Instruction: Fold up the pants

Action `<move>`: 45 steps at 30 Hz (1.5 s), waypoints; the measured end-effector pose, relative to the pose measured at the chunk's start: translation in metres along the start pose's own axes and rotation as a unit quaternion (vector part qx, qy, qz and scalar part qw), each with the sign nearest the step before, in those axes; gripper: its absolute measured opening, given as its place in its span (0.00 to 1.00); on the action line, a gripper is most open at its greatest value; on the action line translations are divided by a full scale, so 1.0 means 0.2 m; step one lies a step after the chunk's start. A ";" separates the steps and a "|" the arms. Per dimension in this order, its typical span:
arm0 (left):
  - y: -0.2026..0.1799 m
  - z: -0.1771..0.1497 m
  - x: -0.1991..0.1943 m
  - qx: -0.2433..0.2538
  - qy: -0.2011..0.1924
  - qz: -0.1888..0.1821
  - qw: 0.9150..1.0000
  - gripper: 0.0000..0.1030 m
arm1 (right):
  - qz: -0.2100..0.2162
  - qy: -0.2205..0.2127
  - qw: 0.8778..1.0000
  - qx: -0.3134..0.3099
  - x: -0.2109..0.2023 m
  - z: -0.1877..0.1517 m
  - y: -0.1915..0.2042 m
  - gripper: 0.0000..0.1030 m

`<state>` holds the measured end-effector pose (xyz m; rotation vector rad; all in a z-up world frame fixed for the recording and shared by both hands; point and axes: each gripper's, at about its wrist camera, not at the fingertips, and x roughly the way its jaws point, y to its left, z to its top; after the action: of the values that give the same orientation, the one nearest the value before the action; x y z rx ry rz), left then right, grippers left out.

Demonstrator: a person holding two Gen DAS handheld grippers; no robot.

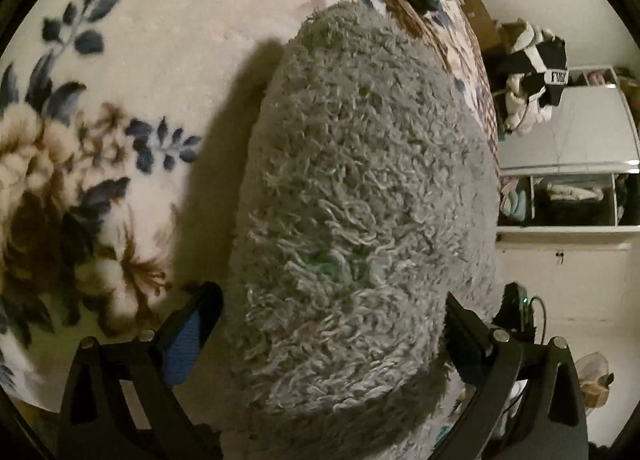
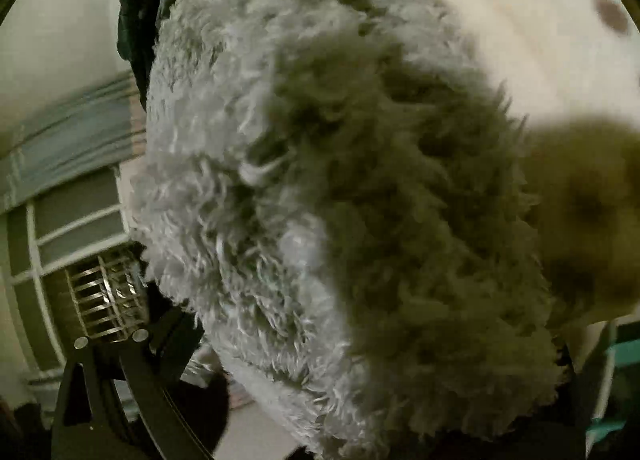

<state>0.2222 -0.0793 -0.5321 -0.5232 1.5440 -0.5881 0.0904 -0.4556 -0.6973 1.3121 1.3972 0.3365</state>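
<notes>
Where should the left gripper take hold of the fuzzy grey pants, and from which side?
Grip the near rounded end of the fuzzy grey pants, coming straight forward. That end already bulges between the open left gripper, overhanging the floral blanket, so its fingers can close across the thick pile.

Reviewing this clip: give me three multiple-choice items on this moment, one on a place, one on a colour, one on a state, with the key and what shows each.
1. Where do the fuzzy pants lie?
A. on the floral blanket
B. on a bare wooden floor
C. in a plastic basket

2. What colour are the pants?
A. red
B. grey
C. navy

3. How does the left tool stand?
A. shut tight on nothing
B. out of view
C. open, one finger on each side of the pants

Key: 1 A, flower print surrounds the fabric in the left wrist view; 2 B, the shaggy pile reads grey in both views; 3 C, the blue-padded finger and its mate flank the fabric.
</notes>
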 end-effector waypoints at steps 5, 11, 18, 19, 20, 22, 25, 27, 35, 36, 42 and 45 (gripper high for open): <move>-0.10 -0.03 -0.07 0.032 -0.017 -0.014 0.999 0.49 | -0.022 -0.034 0.999 -0.006 0.00 -0.05 0.06 0.49; -0.24 -0.03 -0.21 0.041 -0.040 -0.030 0.998 0.41 | -0.057 -0.085 0.994 -0.021 -0.02 -0.12 0.26 0.37; -0.42 0.05 -0.52 0.050 -0.067 -0.035 0.996 0.41 | -0.049 -0.102 0.992 -0.055 -0.31 -0.28 0.57 0.35; -0.45 0.09 -0.58 0.053 -0.072 -0.033 0.995 0.41 | -0.047 -0.102 0.992 -0.060 -0.36 -0.30 0.62 0.35; -0.48 0.11 -0.61 0.056 -0.077 -0.030 0.995 0.41 | -0.043 -0.104 0.991 -0.067 -0.39 -0.30 0.70 0.35; -0.54 0.20 -0.71 0.062 -0.093 -0.030 0.993 0.41 | -0.039 -0.104 0.991 -0.080 -0.45 -0.31 0.81 0.35; -0.60 0.39 -0.82 0.068 -0.119 -0.035 0.990 0.41 | -0.038 -0.112 0.987 -0.109 -0.49 -0.23 1.08 0.35; -0.62 0.57 -0.87 0.066 -0.134 -0.037 0.988 0.41 | -0.034 -0.122 0.984 -0.123 -0.50 -0.13 1.27 0.35; -0.58 1.44 -0.93 0.064 -0.164 -0.057 0.983 0.41 | -0.041 -0.166 0.972 -0.163 -0.32 0.55 2.01 0.35; -0.56 1.57 -0.91 0.062 -0.165 -0.056 0.983 0.42 | -0.043 -0.171 0.971 -0.163 -0.23 0.65 2.11 0.35; -0.25 2.08 -0.66 0.054 -0.130 -0.012 0.990 0.43 | -0.077 -0.182 0.968 -0.157 0.16 1.18 2.28 0.35; -0.10 2.18 -0.54 0.037 -0.096 0.017 0.995 0.46 | -0.114 -0.181 0.967 -0.138 0.32 1.34 2.23 0.35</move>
<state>0.6631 -0.0473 -0.4486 -0.4828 1.3412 -0.5505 0.5524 -0.3746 -0.4620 0.9188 1.1294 0.1211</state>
